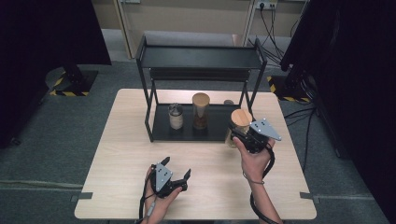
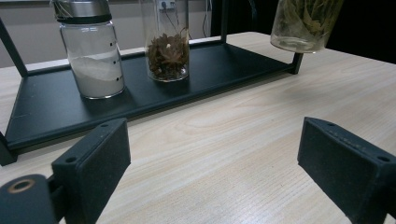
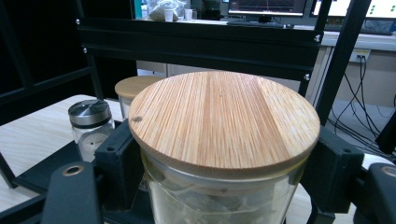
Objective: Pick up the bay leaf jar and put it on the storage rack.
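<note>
Right claw grips a glass jar with a round bamboo lid, held off the surface just beside the right near corner of the black rack. In the high view the person's right hand and the grey plate hide most of the jar's body; the right gripper view shows the two black jaws pressed against the glass directly under the lid, one on each side. That view cuts off the jar's lower half, and its contents are hard to make out there. The left gripper view shows the jar's base in the air at upper right, with pale dried leaves inside — its top is cut off by the frame edge.

Left claw sits low at the near middle of the surface in the person's left hand, jaws spread wide with nothing between them; the left gripper view shows only bare wood between the pads.

On the rack's lower shelf stand a metal-capped shaker half full of white powder, at left, and a tall jar of brown dried pieces to its right. The high view gives the tall jar's bamboo lid, cut off in the left gripper view. A small object behind the rack's far right post is too small to identify.
</note>
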The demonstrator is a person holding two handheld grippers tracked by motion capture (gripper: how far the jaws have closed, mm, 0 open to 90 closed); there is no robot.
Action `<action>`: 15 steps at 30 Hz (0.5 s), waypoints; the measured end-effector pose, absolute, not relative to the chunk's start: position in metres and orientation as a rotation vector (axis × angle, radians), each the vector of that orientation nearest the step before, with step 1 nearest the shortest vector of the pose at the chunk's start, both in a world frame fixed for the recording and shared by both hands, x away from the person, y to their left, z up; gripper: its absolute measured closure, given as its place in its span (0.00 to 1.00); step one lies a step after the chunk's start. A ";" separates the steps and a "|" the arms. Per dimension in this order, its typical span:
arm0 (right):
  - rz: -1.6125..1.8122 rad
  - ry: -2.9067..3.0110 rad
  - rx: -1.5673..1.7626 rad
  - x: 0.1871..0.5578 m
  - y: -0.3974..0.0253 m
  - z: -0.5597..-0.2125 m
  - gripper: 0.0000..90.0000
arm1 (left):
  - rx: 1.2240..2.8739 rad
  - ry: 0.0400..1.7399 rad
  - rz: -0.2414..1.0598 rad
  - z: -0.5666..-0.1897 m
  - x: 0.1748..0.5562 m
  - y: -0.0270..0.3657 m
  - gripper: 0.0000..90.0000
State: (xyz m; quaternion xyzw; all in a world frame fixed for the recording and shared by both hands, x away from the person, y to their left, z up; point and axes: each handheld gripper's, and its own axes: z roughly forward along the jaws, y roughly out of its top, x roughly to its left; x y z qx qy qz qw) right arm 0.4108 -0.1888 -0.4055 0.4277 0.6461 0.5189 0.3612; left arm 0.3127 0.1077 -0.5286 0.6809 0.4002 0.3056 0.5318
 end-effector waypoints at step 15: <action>1.330 1.667 1.108 0.422 -0.183 -0.403 0.28 | 1.627 0.952 0.731 -0.529 0.312 0.107 0.10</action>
